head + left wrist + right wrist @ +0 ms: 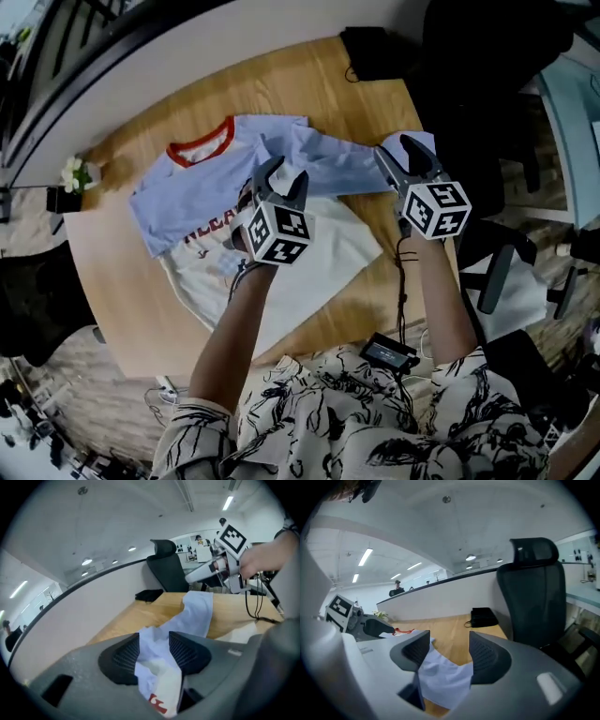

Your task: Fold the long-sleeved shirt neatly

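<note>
Left gripper (283, 178) and right gripper (397, 155) stand part open, the pale blue and white long-sleeved fabric shirt (202, 192) loose between their jaws, unpinched; advisable to lift clear without dragging the fold.

Bright, even light from ceiling strip lights (365, 556); soft shadows on the worktop (309, 94). Fisheye bending, dark corners, foreground perhaps slightly blurred.

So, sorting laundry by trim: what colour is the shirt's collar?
Red collar, clearest in the head view.

Red-collared, pale blue-and-white shirt (187, 192) lies spread flat, partly folded.
</note>
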The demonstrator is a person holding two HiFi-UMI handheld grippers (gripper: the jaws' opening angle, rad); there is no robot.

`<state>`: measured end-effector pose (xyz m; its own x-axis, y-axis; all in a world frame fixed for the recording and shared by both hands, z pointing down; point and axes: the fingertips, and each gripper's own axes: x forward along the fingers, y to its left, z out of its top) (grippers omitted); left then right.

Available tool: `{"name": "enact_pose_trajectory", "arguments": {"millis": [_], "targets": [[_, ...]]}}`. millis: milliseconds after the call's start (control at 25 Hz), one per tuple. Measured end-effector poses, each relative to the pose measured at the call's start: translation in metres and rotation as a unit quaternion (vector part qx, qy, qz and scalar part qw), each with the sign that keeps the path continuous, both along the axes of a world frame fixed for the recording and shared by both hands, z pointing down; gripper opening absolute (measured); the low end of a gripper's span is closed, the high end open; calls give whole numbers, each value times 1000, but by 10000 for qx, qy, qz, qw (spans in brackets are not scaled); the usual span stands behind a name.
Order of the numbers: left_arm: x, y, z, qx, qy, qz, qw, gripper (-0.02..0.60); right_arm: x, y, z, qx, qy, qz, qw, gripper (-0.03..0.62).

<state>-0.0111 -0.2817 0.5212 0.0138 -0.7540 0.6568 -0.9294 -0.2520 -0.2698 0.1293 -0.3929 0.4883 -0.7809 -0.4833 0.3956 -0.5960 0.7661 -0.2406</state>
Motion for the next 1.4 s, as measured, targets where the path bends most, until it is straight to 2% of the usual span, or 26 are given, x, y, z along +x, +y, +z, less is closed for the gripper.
{"name": "enact_pose_trajectory", "arguments": {"millis": [200, 360, 600, 720, 840, 1000, 1120, 1200, 1280, 1400], "targets": [[51, -44, -40, 212, 100, 651, 9976, 229, 85, -8, 5, -112, -105, 962, 9952, 308], [106, -75, -51, 226, 163, 1384, 9900, 236, 145, -1, 20, -390, -181, 1560, 9868, 311], [172, -122, -31, -6, 360, 2058, 9779, 247, 167, 11, 48, -871, -238, 2026, 9751, 311], [203, -144, -14, -183, 420, 2530, 9664, 255, 169, 9, 65, -1012, -174, 2464, 9637, 310], [227, -164, 6, -372, 576, 2897, 9546, 259, 165, 1, 85, -1183, -153, 2755, 9539, 279], [246, -186, 31, -597, 606, 3266, 9413, 264, 167, -8, 103, -1380, -98, 3140, 9393, 238], [253, -203, 44, -726, 745, 3357, 9362, 262, 170, -13, 111, -1546, 107, 3237, 9334, 196], [258, -214, 53, -871, 708, 3522, 9292, 261, 170, -13, 118, -1744, 380, 3145, 9323, 179], [265, -221, 65, -1194, 772, 3713, 9176, 256, 168, -10, 126, -1914, 696, 3001, 9319, 197], [278, -225, 84, -1847, 777, 4098, 8899, 247, 165, -7, 128, -2009, 801, 2855, 9337, 241]]}}
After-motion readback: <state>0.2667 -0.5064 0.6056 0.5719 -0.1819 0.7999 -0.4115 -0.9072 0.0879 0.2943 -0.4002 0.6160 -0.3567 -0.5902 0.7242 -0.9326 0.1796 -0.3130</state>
